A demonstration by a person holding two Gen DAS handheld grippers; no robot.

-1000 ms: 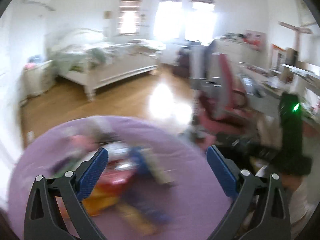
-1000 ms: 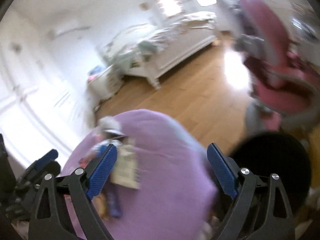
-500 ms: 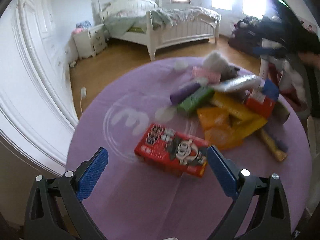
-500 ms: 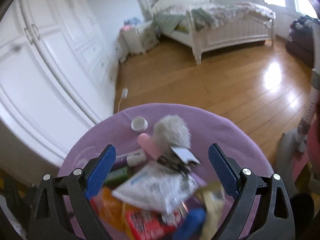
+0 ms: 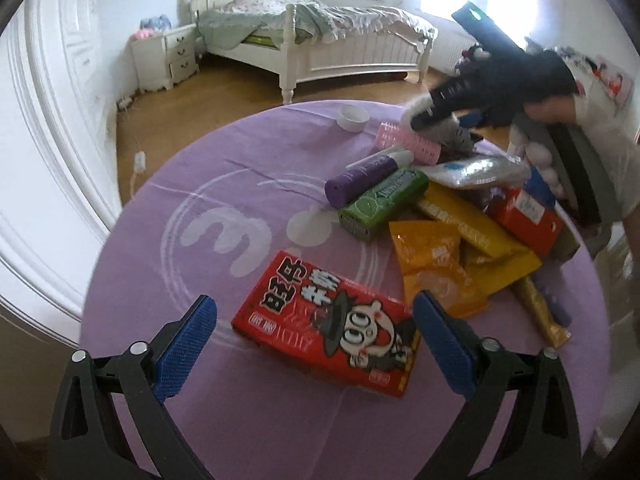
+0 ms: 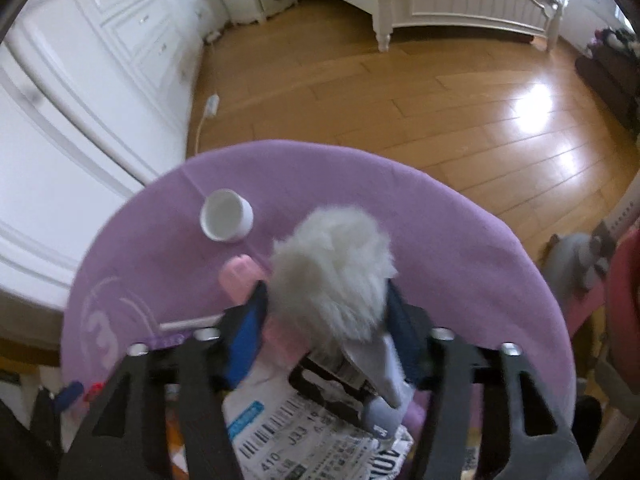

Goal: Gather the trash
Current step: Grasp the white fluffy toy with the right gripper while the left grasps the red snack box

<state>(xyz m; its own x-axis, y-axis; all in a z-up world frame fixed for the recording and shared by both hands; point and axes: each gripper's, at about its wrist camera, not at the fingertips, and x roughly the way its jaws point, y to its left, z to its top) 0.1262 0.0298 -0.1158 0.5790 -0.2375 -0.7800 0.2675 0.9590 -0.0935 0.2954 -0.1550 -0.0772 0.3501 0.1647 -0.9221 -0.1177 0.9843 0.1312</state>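
A round table with a purple cloth (image 5: 224,184) holds a pile of trash. In the left wrist view, a red carton (image 5: 328,324) lies nearest, between the fingers of my open left gripper (image 5: 316,336), which hovers above it. Behind it lie orange and yellow wrappers (image 5: 436,264), a green tube (image 5: 384,204), a purple tube (image 5: 360,178), a pink roller (image 5: 404,142) and a silver pouch (image 5: 480,170). My right gripper (image 6: 324,312) is closed around a white fluffy toy (image 6: 332,268) at the pile's far side; it shows in the left wrist view (image 5: 448,104) too.
A small white cup (image 6: 226,220) stands near the table's far edge. Beyond the table are wood floor (image 6: 400,92), a white bed (image 5: 340,40), a nightstand (image 5: 164,56) and white wardrobes (image 6: 80,80). A pink chair (image 6: 624,300) is at the right.
Both grippers swung down from looking across the room to the table. My left gripper came closer to the red carton. My right gripper closed on the white fluffy toy.
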